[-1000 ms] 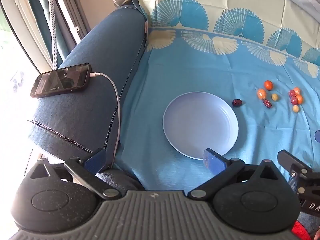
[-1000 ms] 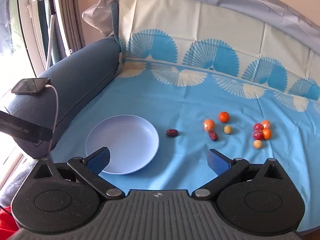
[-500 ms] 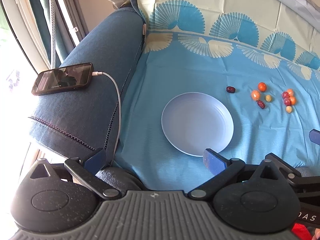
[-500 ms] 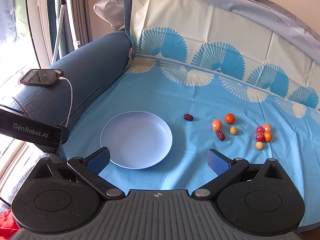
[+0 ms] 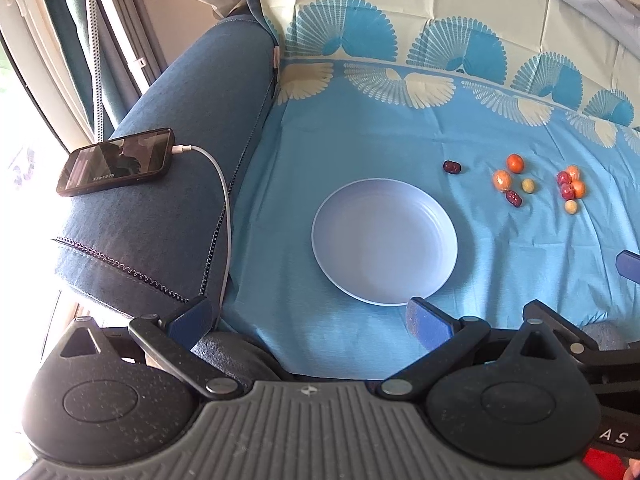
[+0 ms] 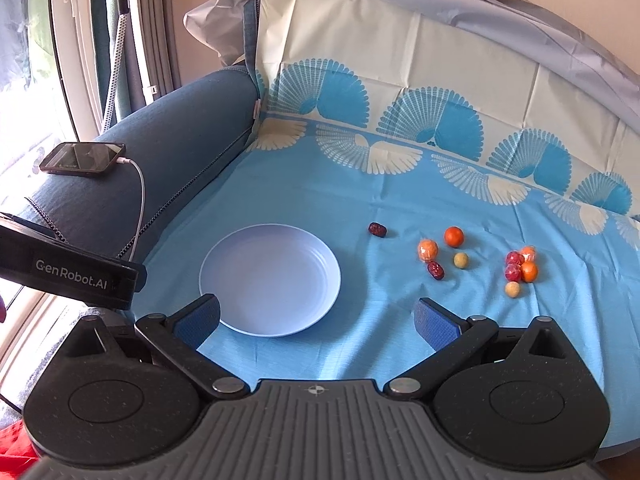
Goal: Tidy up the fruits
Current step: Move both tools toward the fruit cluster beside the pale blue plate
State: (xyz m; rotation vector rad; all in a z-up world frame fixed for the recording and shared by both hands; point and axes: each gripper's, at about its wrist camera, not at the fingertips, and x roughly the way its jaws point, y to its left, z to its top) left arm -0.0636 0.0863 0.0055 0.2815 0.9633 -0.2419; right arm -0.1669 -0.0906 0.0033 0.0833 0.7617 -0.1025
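Left gripper (image 5: 308, 320) and right gripper (image 6: 318, 322) both spread wide, empty, plate (image 6: 270, 280) just beyond, scattered fruits (image 6: 476, 258) far right

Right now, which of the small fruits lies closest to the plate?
The dark red date lying alone just past the plate's far right rim. The other fruits sit further right in two loose clusters, including a second date.
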